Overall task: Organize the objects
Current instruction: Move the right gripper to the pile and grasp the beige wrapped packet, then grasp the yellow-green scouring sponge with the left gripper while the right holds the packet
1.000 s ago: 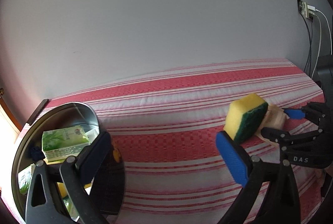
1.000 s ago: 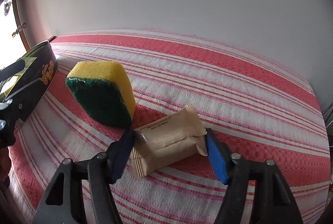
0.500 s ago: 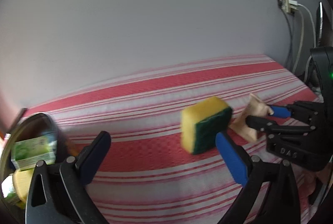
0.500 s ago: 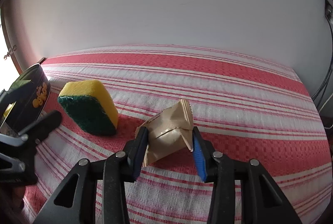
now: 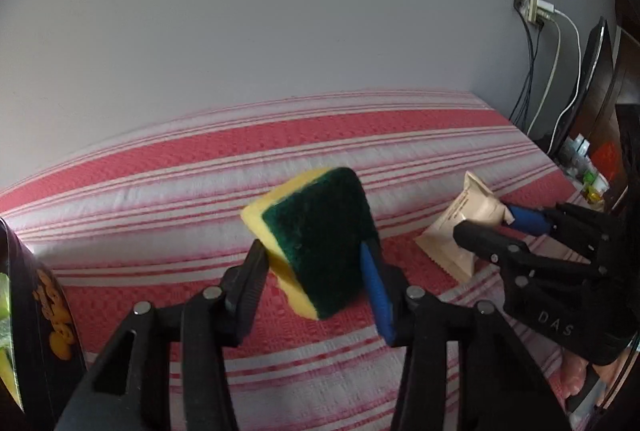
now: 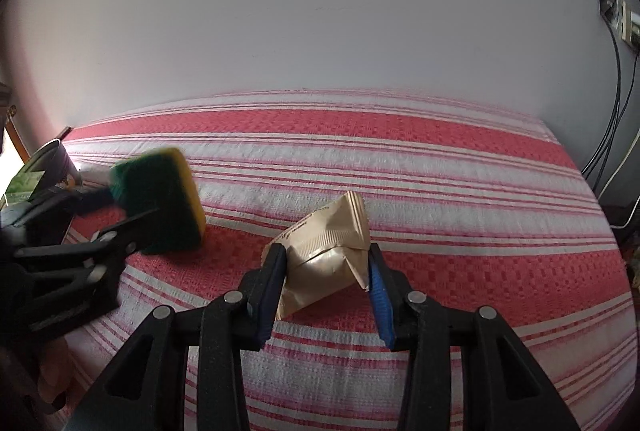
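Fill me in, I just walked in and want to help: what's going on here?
A person is tidying things off a red-striped cloth with two handheld grippers. The left gripper has just closed on a yellow-and-green sponge. The right gripper is clamped on a crumpled tan packet. A dark round tin that already holds things stands at the left edge.

Grey wall (image 5: 280, 31) (wall socket (image 5: 534, 7) right)

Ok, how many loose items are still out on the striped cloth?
2. The sponge sits between the left gripper fingers; the tan packet is pinched in the right gripper. The tin may hide others.
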Available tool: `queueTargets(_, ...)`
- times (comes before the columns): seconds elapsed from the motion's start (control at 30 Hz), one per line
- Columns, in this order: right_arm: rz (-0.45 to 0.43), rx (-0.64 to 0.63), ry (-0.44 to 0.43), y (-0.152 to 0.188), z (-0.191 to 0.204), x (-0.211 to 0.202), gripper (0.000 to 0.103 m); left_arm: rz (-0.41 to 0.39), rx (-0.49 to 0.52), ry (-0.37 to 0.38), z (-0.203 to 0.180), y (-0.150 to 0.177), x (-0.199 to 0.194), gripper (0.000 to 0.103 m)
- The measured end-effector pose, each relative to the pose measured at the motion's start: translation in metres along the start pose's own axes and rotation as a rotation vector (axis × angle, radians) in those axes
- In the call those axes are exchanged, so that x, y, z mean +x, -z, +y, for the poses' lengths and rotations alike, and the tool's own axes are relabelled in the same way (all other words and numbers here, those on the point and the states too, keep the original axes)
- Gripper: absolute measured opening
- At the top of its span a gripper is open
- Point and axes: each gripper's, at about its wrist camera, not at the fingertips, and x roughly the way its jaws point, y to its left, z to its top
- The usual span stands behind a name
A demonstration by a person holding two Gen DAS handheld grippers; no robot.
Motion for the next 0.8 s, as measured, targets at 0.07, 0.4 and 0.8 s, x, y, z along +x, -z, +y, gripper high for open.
queueTargets(0.07, -0.009, 0.001, -0.007, 0.001, 0.003, -0.002, 0.041, -0.015, 0.012, 0.012, -0.001, 0.001, -0.005, 0.035)
queueTargets(0.4, -0.080, 0.019, -0.019, 0.005, 0.015, -0.014, 0.041, -0.074, 0.072, -0.082, -0.003, 0.021, -0.032, 0.028)
queueTargets(0.8, -0.195, 0.027, -0.005, 0.017, 0.030, -0.044, 0.041, -0.160, 0.080, -0.133, -0.007, 0.042, -0.068, 0.028)
